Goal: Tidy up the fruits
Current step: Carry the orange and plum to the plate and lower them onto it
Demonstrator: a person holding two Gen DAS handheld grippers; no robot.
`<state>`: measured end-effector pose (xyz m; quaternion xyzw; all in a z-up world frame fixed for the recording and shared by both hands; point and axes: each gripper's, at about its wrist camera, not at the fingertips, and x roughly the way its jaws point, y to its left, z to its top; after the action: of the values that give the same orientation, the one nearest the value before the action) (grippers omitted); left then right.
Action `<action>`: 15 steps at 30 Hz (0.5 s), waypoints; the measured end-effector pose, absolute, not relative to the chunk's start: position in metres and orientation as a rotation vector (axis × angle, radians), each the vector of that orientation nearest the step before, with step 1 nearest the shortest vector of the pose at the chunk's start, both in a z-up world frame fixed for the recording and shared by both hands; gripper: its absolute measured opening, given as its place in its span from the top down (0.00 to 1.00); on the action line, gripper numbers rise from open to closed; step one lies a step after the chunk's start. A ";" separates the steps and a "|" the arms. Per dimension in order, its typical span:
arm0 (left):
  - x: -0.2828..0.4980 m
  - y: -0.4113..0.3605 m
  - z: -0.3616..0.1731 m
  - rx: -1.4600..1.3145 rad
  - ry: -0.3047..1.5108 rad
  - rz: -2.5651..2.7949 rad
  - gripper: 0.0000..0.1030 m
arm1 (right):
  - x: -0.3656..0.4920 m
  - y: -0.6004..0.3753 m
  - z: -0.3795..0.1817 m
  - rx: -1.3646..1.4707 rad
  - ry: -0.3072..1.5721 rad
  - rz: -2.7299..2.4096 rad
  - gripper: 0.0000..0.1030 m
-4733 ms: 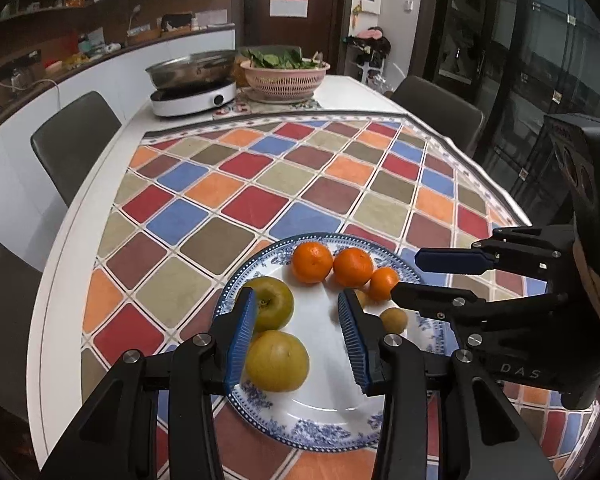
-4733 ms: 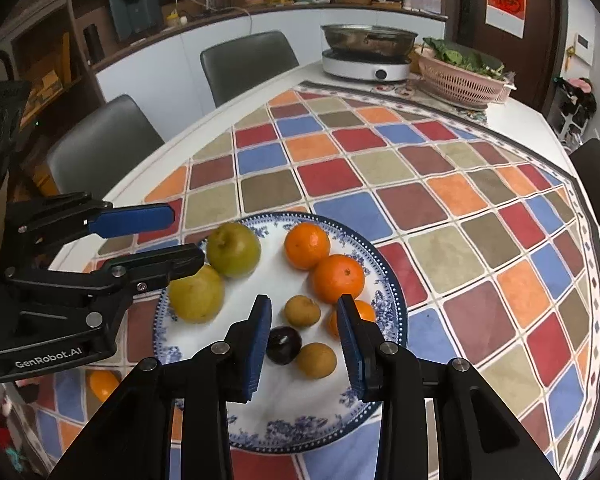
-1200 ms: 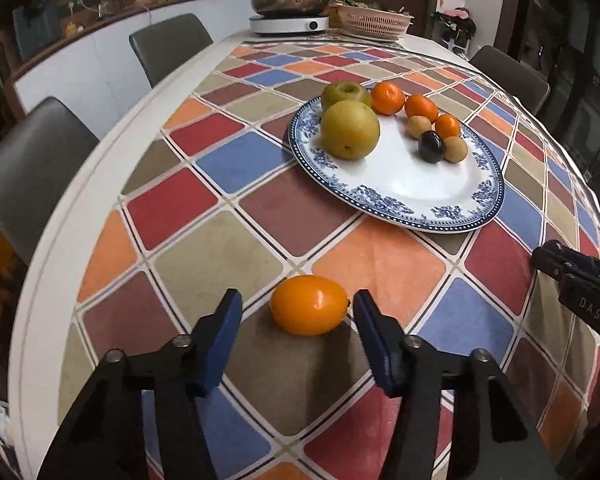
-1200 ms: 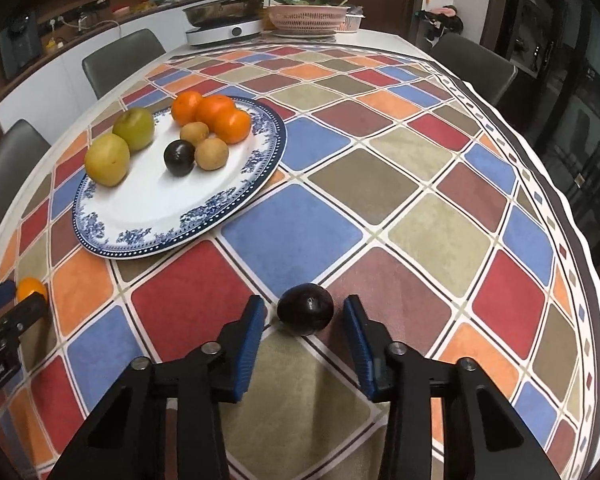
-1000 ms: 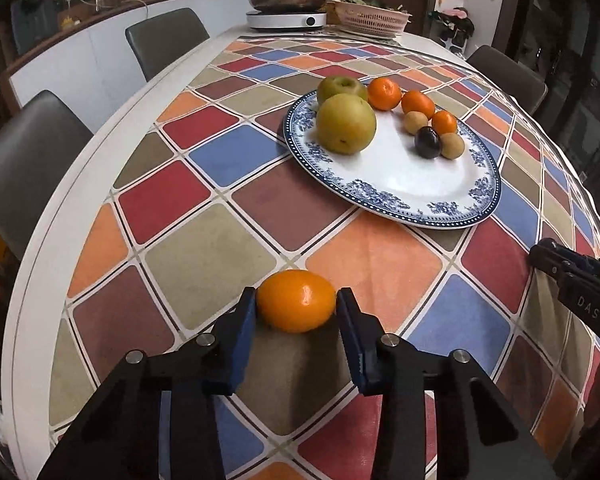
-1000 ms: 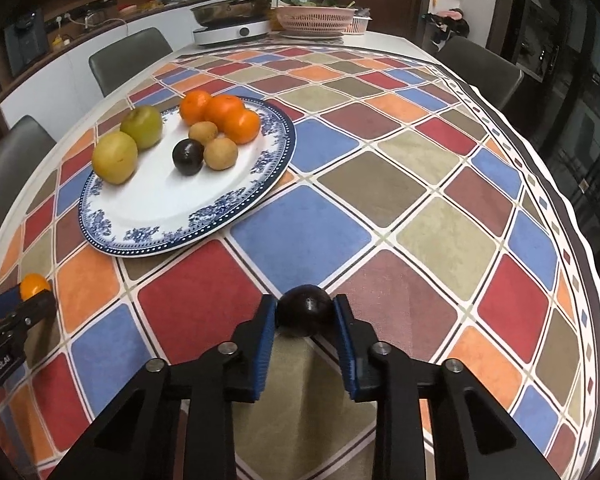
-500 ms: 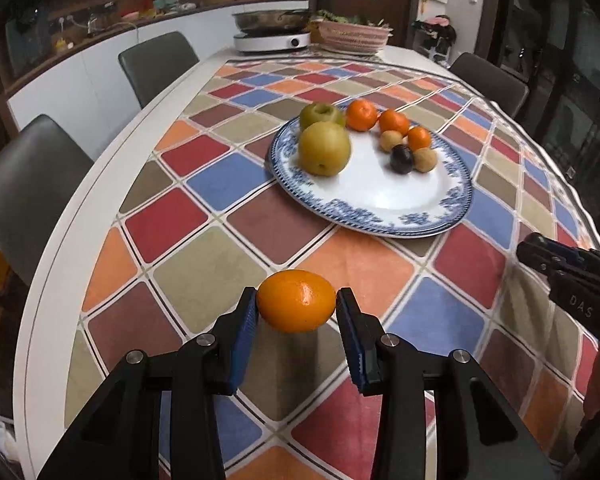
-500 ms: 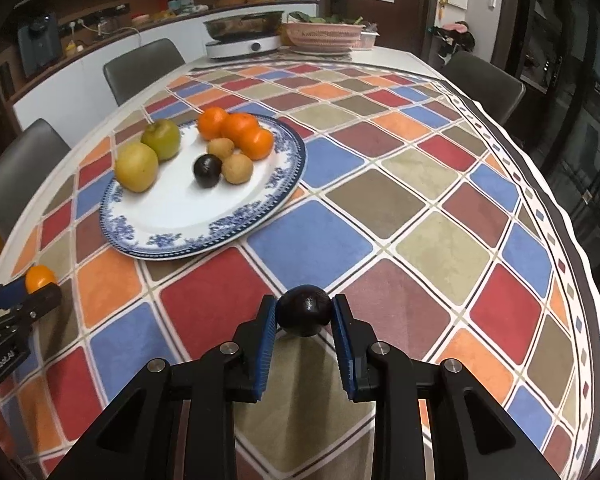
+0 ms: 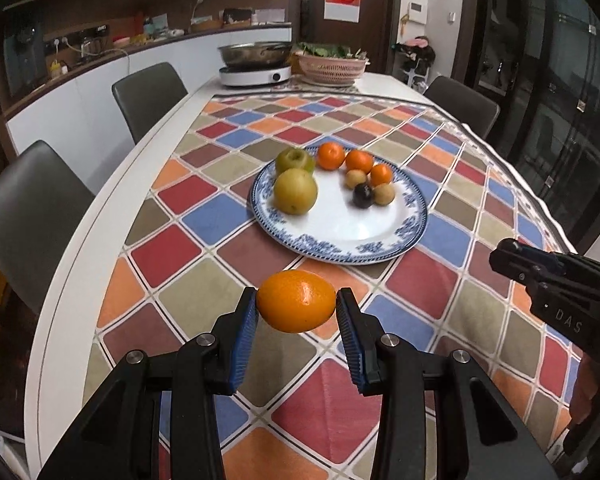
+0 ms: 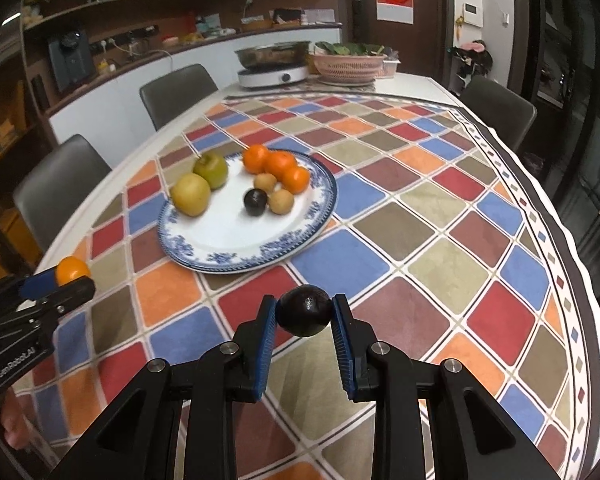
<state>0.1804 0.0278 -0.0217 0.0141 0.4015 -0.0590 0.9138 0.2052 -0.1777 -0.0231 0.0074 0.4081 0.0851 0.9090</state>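
My left gripper (image 9: pixel 296 310) is shut on an orange (image 9: pixel 296 306) and holds it above the checkered tablecloth, short of the blue-and-white plate (image 9: pixel 380 240). My right gripper (image 10: pixel 304 316) is shut on a dark plum (image 10: pixel 303 315), also lifted, to the right and short of the plate (image 10: pixel 236 256). The plate holds two yellow-green pears (image 9: pixel 295 191), three small oranges (image 9: pixel 331 155), two brown kiwis (image 9: pixel 383 194) and another dark plum (image 9: pixel 363 195). The left gripper with its orange (image 10: pixel 71 271) shows at the left edge of the right wrist view.
The checkered cloth (image 9: pixel 188 240) covers a white oval table. A hotpot cooker (image 9: pixel 255 65) and a pink basket of greens (image 9: pixel 332 66) stand at the far end. Grey chairs (image 9: pixel 24 216) line the left side, one (image 9: pixel 460 104) the right.
Both grippers closed on their fruit, the left on the orange and the right on the plum, and lifted them off the cloth. Both have risen and tilted up.
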 end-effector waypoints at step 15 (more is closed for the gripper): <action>0.173 0.016 0.007 0.033 0.770 -0.176 0.62 | 0.192 -0.175 0.006 0.065 0.786 0.263 0.72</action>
<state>0.1735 0.0160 0.0069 0.0159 0.3750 -0.0858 0.9229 0.1921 -0.1754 0.0058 0.0316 0.3816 0.1280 0.9149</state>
